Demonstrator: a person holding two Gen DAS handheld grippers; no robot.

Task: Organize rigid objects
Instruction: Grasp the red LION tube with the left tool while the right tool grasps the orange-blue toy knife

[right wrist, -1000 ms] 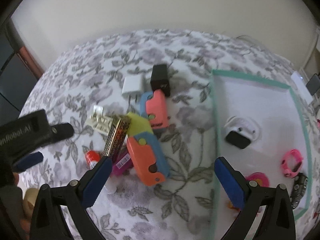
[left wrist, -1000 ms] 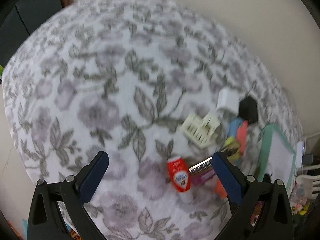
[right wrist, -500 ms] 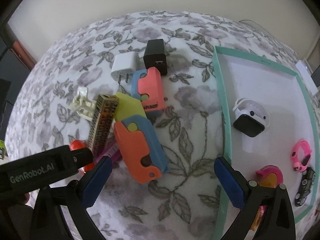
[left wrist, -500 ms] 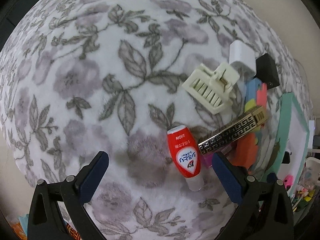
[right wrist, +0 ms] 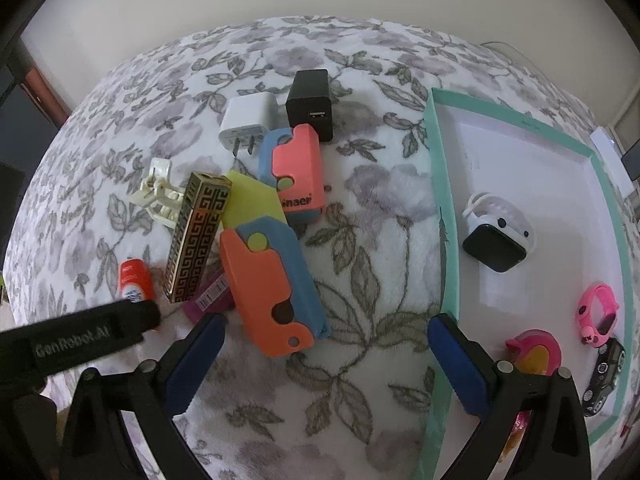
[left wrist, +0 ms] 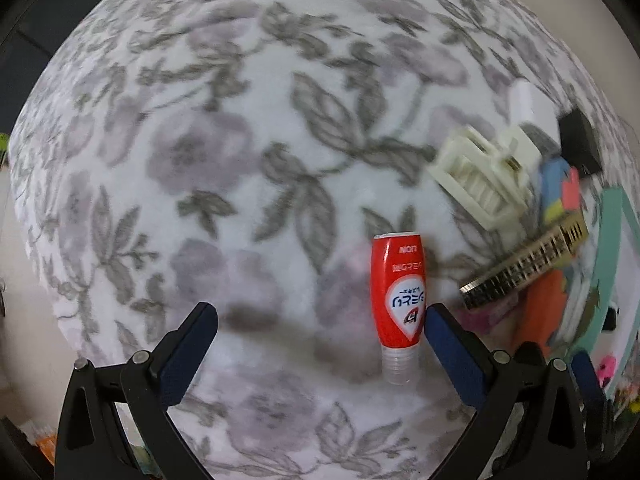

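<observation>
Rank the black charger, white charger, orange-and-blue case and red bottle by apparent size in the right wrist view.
1. orange-and-blue case, though nearest the camera
2. black charger and white charger, too alike to split
3. red bottle, partly hidden by the left gripper

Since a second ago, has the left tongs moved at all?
Yes. The left tongs have closed in on the red tube, which now lies just inside the right finger, jaws wide open.

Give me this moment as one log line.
left gripper: open, nearing red tube | right gripper: open, idle | tray: partly filled
</observation>
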